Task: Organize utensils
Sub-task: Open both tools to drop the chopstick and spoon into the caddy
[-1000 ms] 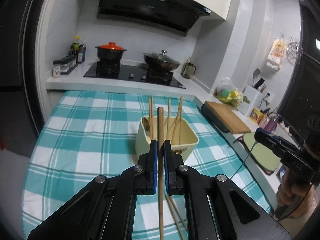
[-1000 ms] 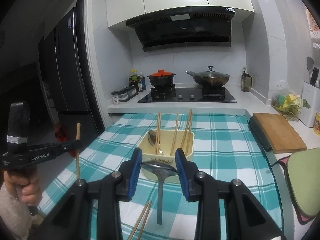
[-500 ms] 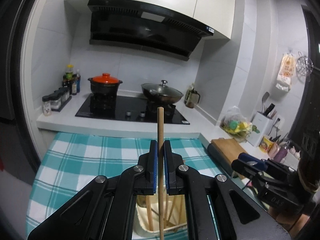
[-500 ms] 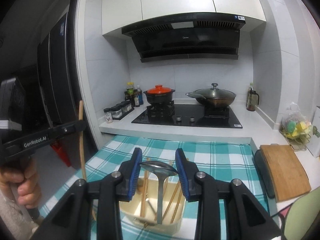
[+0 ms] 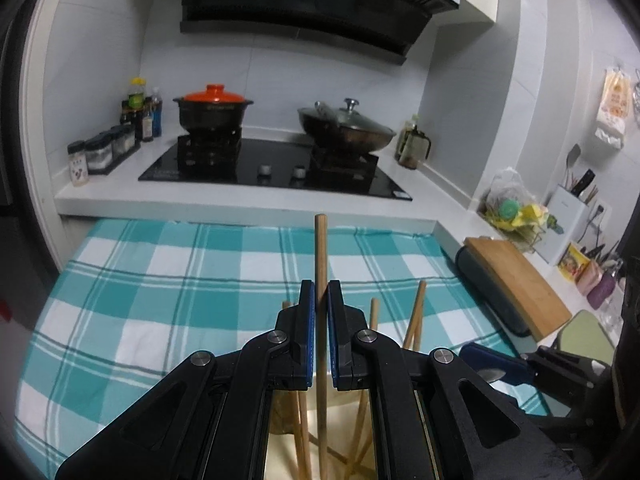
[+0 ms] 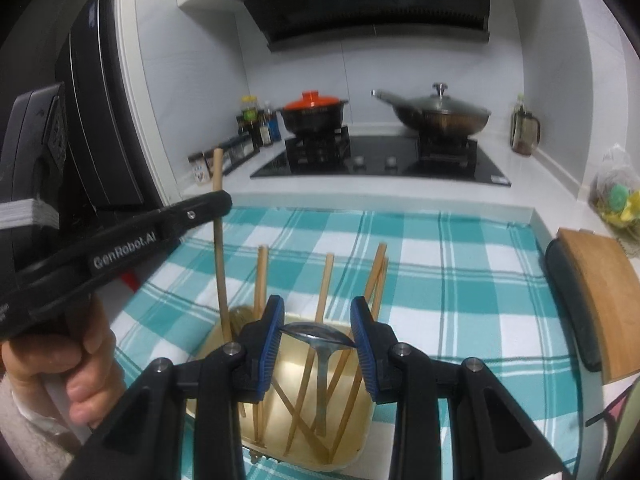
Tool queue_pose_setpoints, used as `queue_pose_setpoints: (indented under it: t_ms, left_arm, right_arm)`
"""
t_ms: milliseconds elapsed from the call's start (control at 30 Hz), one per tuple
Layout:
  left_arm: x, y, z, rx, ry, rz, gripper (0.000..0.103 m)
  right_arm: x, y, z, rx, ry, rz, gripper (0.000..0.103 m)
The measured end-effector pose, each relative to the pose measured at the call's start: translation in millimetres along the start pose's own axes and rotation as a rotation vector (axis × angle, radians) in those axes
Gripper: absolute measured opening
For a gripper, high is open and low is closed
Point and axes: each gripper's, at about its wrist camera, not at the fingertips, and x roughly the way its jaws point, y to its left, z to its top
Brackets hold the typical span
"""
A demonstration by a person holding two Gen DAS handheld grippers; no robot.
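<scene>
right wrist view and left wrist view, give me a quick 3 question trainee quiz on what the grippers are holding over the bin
1. Multiple choice: what is the left gripper shut on? A) a spoon B) a wooden chopstick C) nothing
2. True or false: the right gripper grips a metal spoon by its bowl, handle hanging down into the cream bin.
3. Fill in: the pot on the stove has a lid coloured ____.

Key: 1 B; 2 true; 3 orange
</scene>
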Motion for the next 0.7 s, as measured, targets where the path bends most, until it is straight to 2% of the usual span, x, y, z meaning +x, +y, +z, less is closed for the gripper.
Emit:
queue_pose_setpoints:
  t_ms: [67,133,167,200,233,300,400,467,567,700]
  left_arm:
    - [13.6,2.2,-8.7,0.006,0.043,-0.001,0.005]
    - [20.5,5.6,-12.8,0.008,0.085,0.005,0.018]
    - [18.6,8.7,-13.2,0.005,0.099,0.006,0.033]
    - [12.1,10.8,-13.0,0.002,0.093,0.006,0.046]
    - [1.8,13.4,-11.7,0.002,0.079,0.007,0.051]
    - [-23.2,18.4,-6.9,0.016,0.051,0.014,0.069]
    - [-67.8,26.5,-6.4,0.050,0.034,0.021,0.084]
    - [-98.5,31.4,-14.9,0.082,0.057,0.033,0.090]
    - [-137.0,37.6,-39.1,0.160,0.120,0.058,0.091]
    - [-186.1,46.9,-92.7,0.253,0.208,0.105,0.092]
  right_arm:
    - [14.5,-3.1,-3.6,0.012,0.037,0.010,0.035]
    - [25.2,-6.8,-4.9,0.036,0.064,0.028,0.038]
    - [29.3,-8.4,-4.5,0.047,0.072,0.032,0.048]
    - [29.6,-9.5,-3.1,0.056,0.069,0.026,0.051]
    - [26.3,-10.0,-0.6,0.064,0.055,0.028,0.052]
    - [11.8,-8.9,7.2,0.069,0.027,0.036,0.051]
    - [-24.0,-1.8,17.2,0.043,-0.026,0.019,0.052]
    - [-52.1,6.9,17.2,0.007,-0.056,-0.016,0.052]
    - [-92.4,18.0,6.8,-0.045,-0.078,-0.056,0.052]
    - [-140.0,28.7,-26.9,-0.100,-0.068,-0.088,0.052]
